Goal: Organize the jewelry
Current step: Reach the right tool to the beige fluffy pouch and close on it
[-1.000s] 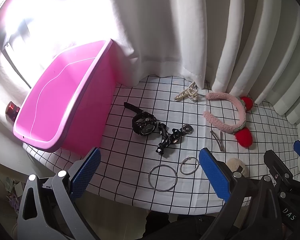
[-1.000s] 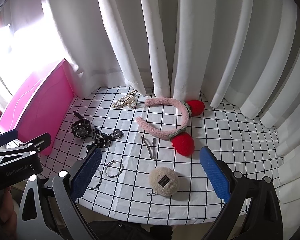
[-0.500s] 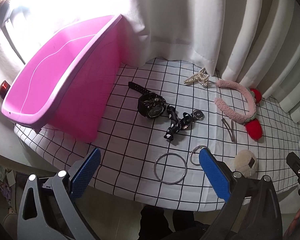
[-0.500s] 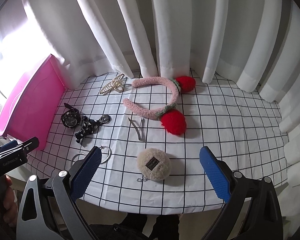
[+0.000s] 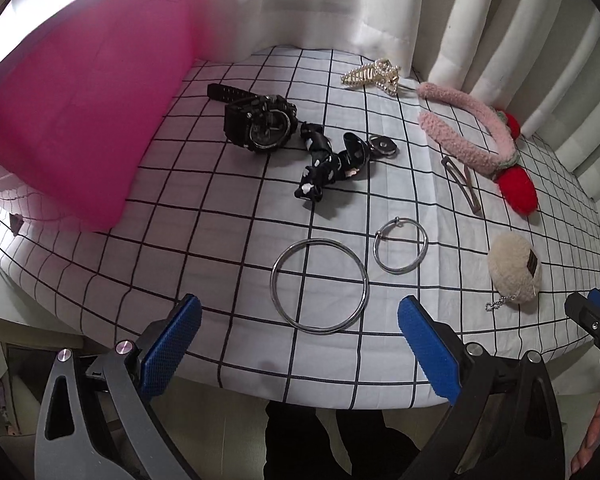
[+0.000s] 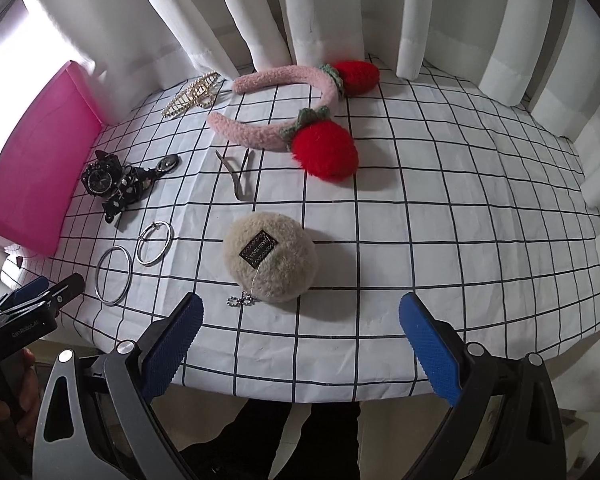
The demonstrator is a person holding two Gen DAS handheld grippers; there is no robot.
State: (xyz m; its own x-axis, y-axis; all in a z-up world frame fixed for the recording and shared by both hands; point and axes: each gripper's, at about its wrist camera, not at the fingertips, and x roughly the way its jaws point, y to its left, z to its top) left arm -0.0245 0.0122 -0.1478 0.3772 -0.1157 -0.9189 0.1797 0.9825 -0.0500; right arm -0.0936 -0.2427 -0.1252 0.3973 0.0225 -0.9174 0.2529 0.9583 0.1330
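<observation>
On the checked cloth lie a large silver bangle (image 5: 320, 286), a smaller silver ring bracelet (image 5: 401, 245), a black watch (image 5: 262, 124), a black spotted hair tie (image 5: 326, 166), a pearl claw clip (image 5: 374, 74), a metal hair clip (image 5: 462, 184), a pink strawberry headband (image 5: 476, 140) and a beige pompom keychain (image 6: 270, 258). My left gripper (image 5: 300, 338) is open and empty, just short of the large bangle. My right gripper (image 6: 300, 338) is open and empty, just short of the pompom keychain.
A pink plastic bin (image 5: 72, 120) stands at the table's left end. White curtains (image 6: 340, 12) hang close behind the table. The table's front edge (image 6: 300, 384) lies right below both grippers. The left gripper also shows in the right wrist view (image 6: 28, 312).
Both grippers have moved forward and down toward the table. The bangle now sits close before my left gripper and the pompom close before my right one. No item has moved.
</observation>
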